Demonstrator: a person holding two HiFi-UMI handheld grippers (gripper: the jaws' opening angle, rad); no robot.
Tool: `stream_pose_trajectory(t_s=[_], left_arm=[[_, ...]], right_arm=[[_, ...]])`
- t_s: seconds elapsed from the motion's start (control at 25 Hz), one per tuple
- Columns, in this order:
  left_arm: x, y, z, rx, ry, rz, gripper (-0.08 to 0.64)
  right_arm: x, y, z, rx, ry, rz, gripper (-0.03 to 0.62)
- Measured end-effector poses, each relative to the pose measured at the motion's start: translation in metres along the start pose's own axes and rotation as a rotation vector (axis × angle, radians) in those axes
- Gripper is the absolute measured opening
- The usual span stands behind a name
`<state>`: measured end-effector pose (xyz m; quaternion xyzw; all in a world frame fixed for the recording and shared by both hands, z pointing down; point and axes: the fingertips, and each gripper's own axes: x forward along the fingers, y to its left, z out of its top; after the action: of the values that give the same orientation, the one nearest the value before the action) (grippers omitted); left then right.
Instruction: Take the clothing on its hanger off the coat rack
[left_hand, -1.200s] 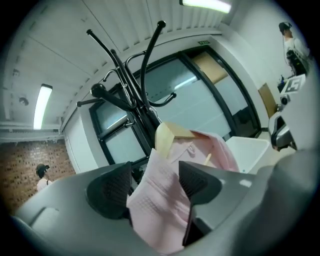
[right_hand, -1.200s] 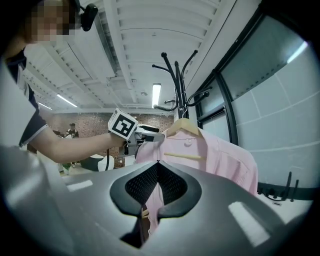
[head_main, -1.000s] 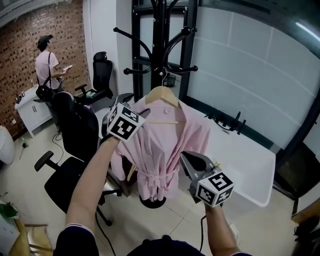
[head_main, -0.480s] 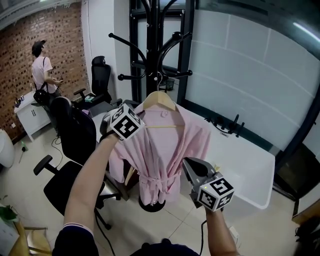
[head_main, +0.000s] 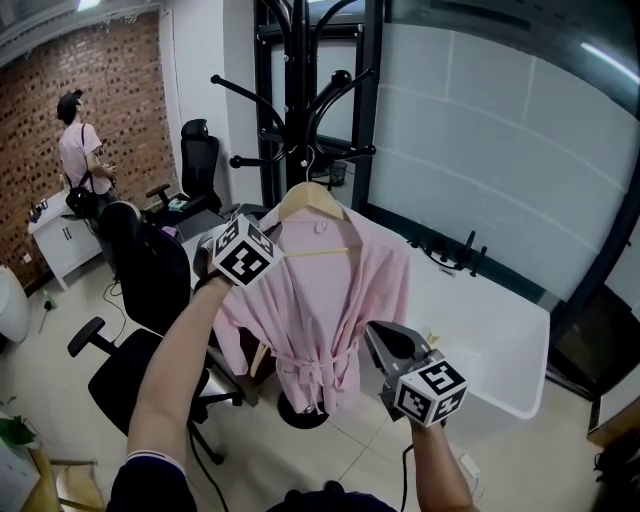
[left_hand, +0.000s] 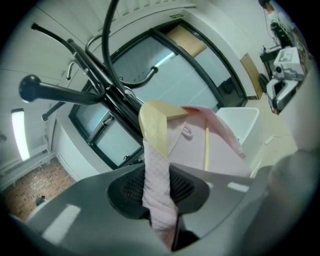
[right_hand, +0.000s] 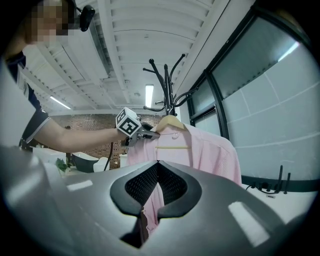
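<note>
A pink robe (head_main: 320, 300) hangs on a wooden hanger (head_main: 310, 200), whose hook is at an arm of the black coat rack (head_main: 300, 90). My left gripper (head_main: 272, 230) is at the robe's left shoulder, its jaws closing. In the left gripper view (left_hand: 157, 172) the pink cloth (left_hand: 157, 190) over the hanger's end (left_hand: 152, 125) is pinched between the pads. My right gripper (head_main: 372, 332) is low, in front of the robe and apart from it. Its tips (right_hand: 157, 164) meet with nothing between them; the robe (right_hand: 200, 150) shows beyond.
A white table (head_main: 490, 320) stands behind and right of the rack, with a glass wall beyond. Black office chairs (head_main: 140, 290) crowd the left side. A person (head_main: 80, 150) stands far back left by a brick wall.
The left gripper has stayed at the robe's left shoulder. Robe and hanger sit a little higher and further left in the picture. The right gripper has barely moved.
</note>
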<state>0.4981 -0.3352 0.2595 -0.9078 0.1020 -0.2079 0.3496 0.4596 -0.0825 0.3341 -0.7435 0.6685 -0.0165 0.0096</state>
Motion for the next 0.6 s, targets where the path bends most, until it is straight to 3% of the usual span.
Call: stream_pose_trajectory(t_s=[0.6], left_arm=[[-0.011,0.027,0.044,0.060,-0.015,0.022,0.084]], right_arm=[[-0.012,-0.009,0.005,0.007,-0.030,-0.023,0.002]])
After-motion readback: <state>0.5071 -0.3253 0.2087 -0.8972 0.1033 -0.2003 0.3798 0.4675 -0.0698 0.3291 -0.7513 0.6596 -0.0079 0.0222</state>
